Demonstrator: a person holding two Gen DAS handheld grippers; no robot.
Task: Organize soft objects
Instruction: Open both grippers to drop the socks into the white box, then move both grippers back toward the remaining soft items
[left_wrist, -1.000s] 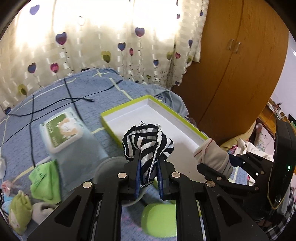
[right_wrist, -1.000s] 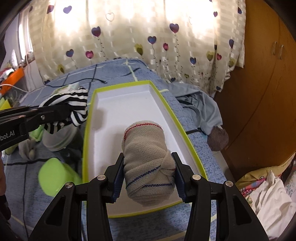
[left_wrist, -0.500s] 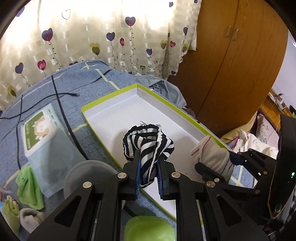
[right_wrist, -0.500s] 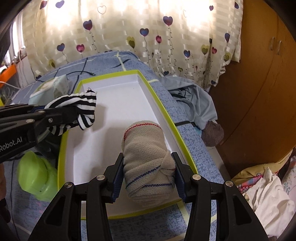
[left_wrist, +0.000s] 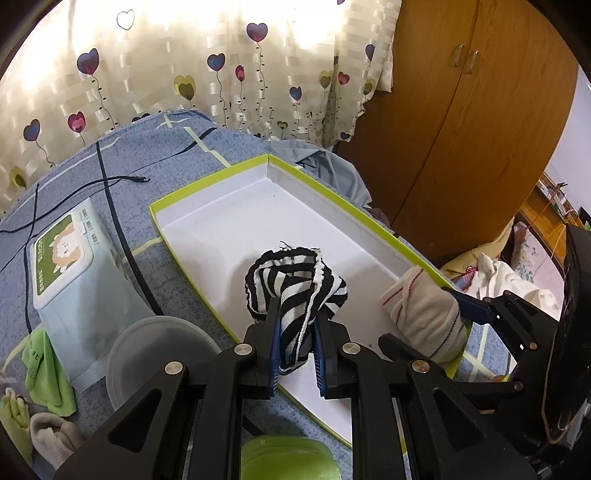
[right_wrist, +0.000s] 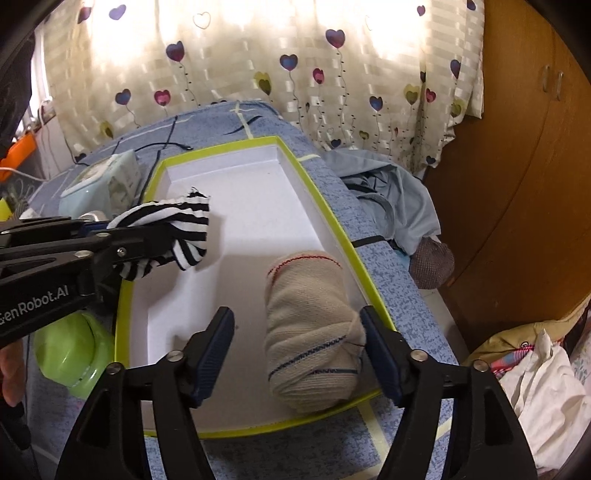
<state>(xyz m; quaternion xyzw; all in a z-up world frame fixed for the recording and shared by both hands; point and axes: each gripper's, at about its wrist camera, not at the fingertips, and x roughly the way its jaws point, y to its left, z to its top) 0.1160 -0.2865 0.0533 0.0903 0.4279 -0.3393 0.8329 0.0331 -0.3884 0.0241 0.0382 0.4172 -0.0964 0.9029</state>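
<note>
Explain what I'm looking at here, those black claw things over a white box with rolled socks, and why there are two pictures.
No robot here: a person carries a hand-held gripper in each hand, each with a camera looking along its fingers, hence two pictures. The left hand-held gripper is shut on a striped sock roll, held over the white, green-rimmed box. The right hand-held gripper is opening around a beige sock roll lying in that box. The box sits on a blue bedspread beside a wipes pack.
</note>
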